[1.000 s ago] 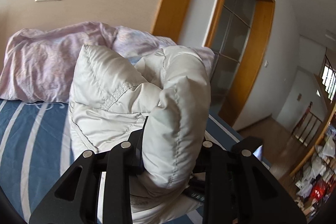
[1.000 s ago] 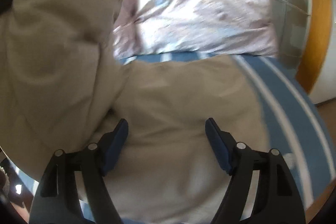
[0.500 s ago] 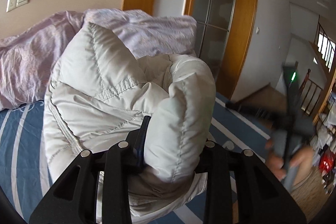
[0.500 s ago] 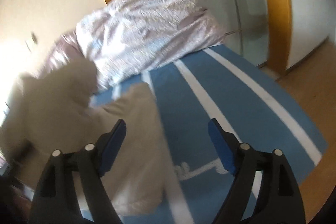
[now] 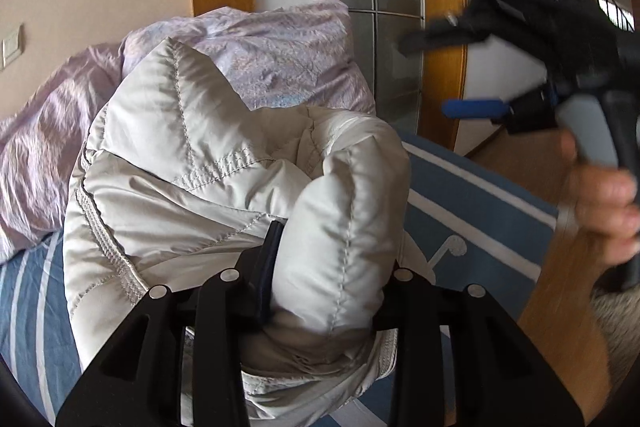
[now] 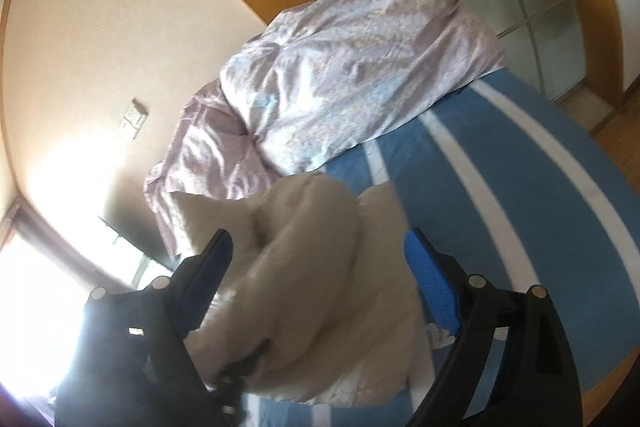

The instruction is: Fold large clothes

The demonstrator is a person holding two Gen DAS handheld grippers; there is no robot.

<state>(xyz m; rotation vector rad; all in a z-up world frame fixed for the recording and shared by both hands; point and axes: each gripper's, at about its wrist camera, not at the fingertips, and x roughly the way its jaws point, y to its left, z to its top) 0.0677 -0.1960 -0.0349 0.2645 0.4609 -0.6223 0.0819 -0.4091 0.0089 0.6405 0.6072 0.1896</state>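
Closest in the left wrist view, the left hand-held gripper (image 5: 324, 267) is clamped on a thick padded roll of the pale grey quilted jacket (image 5: 192, 163), the puffy fabric bulging up between its two black fingers. Behind that pinched roll the rest of the jacket stands bunched in a heap on the bed (image 5: 472, 203), whose cover is blue with white stripes. To the right, above the bed's edge, the right hand-held gripper (image 5: 448, 71) is lifted clear of the jacket, blurred, with the person's hand (image 5: 604, 195) wrapped around its handle; one blue-padded finger (image 5: 476, 108) and one dark finger stand well apart, nothing between them. Seen from the right wrist view, the right gripper's (image 6: 320, 259) fingers frame the jacket (image 6: 320, 291) lower down without touching it, and the left gripper's dark body sits low at the left, buried in the fabric. Beyond the jacket a crumpled lilac duvet (image 6: 344, 75) lies across the head of the bed against a beige wall. Farther back a wooden-framed glass door (image 5: 376, 11) stands right of the duvet, and a light switch (image 5: 10, 45) is fixed to the wall at far left.
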